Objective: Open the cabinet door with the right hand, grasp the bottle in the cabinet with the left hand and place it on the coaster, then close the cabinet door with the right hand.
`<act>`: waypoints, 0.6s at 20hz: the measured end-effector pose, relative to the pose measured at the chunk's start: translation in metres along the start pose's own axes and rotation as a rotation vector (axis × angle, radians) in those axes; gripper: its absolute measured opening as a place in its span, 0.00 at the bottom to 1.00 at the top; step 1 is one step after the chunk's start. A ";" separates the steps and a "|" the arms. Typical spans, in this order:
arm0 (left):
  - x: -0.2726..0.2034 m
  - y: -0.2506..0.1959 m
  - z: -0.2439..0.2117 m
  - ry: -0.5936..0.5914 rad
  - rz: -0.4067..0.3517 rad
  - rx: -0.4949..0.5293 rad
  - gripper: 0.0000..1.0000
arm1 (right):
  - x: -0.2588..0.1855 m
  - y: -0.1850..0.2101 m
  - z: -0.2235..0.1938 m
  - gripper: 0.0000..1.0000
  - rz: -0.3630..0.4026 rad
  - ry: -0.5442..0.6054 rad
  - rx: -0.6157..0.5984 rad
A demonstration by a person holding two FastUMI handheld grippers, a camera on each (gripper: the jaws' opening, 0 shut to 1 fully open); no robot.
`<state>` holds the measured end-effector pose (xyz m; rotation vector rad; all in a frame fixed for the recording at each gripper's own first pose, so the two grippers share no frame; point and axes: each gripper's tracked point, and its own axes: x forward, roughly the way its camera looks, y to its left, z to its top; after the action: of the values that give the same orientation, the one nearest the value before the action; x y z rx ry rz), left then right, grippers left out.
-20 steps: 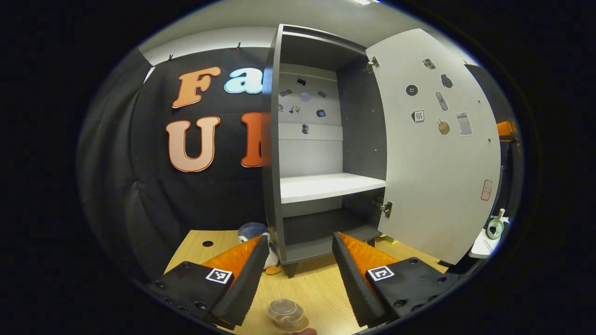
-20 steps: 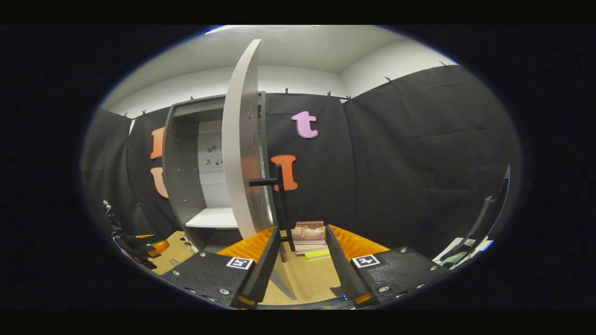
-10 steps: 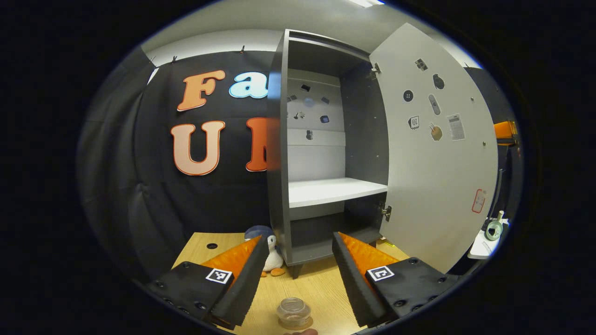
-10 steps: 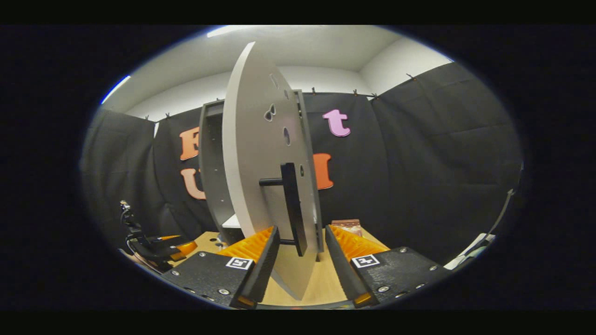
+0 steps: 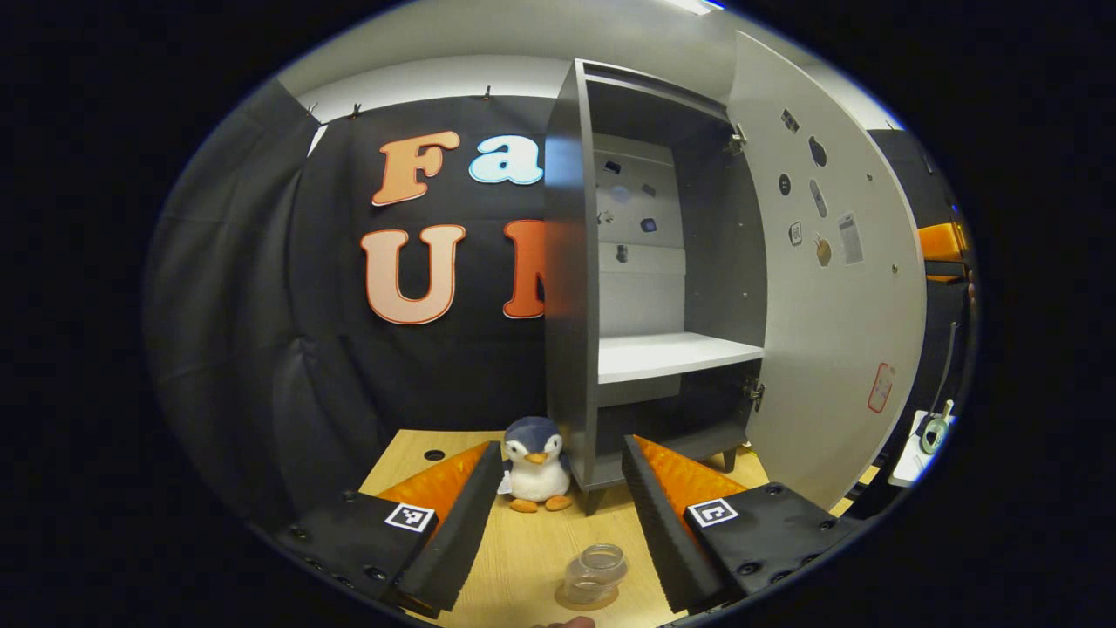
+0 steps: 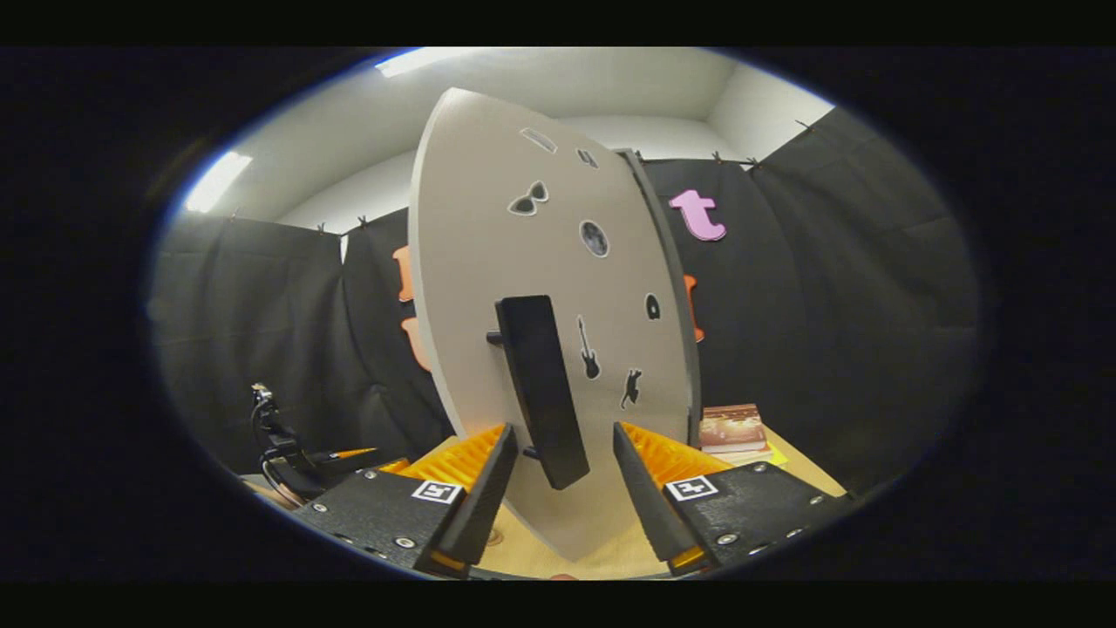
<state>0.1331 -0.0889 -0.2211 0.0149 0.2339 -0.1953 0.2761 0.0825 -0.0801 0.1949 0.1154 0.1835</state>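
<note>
Both grippers, left (image 5: 558, 515) and right (image 6: 554, 488), gape empty; grey open-doored cabinet (image 5: 571, 288) shelves bare, clear plastic bottle (image 5: 595, 571) on round coaster (image 5: 582, 600) at 6 o'clock.

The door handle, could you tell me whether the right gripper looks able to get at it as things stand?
Probably yes: the door handle stands just ahead of the open right gripper, its lower end between the fingers with nothing in between. The cabinet door is still partly open.
</note>
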 end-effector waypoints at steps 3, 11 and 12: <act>0.000 0.015 0.000 0.000 0.032 -0.006 0.90 | 0.014 0.004 0.002 0.79 0.019 -0.015 0.001; 0.002 0.055 0.003 -0.009 0.102 -0.018 0.92 | 0.042 0.022 0.000 0.82 0.102 -0.017 0.005; 0.003 0.060 0.004 -0.012 0.110 -0.021 0.92 | 0.045 0.023 0.001 0.82 0.105 -0.018 -0.004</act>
<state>0.1481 -0.0309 -0.2185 0.0055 0.2227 -0.0835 0.3163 0.1133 -0.0791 0.1983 0.0869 0.2868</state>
